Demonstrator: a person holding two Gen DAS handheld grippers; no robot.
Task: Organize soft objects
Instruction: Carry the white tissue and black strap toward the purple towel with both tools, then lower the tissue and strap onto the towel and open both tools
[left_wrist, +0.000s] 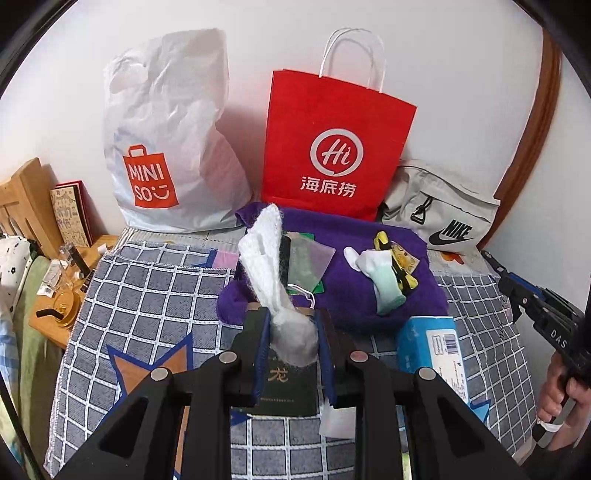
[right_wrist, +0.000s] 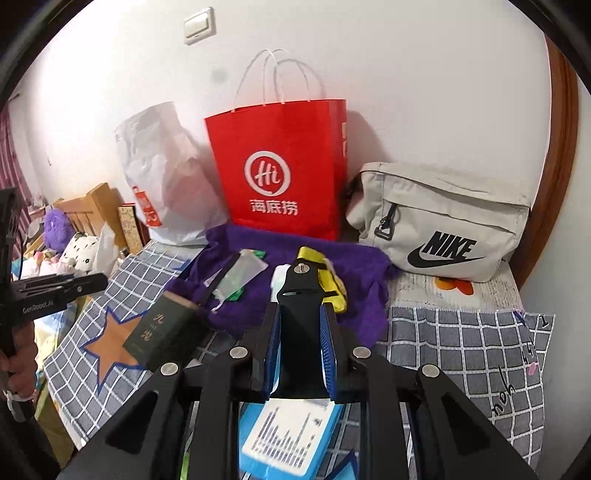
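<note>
The left gripper (left_wrist: 291, 332) pinches a fluffy white sock (left_wrist: 269, 266); the right gripper (right_wrist: 301, 321) pinches a black strap-like piece (right_wrist: 299, 291) — both above the checked bedcover (left_wrist: 147, 280). Beyond lies a purple towel (left_wrist: 354, 295) — at the cover's far edge, against the red paper bag (left_wrist: 332, 147).

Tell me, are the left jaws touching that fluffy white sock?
Touching. The left wrist view shows the left gripper pinching the fluffy white sock between both blue-padded jaws, lifted above the purple towel.
</note>
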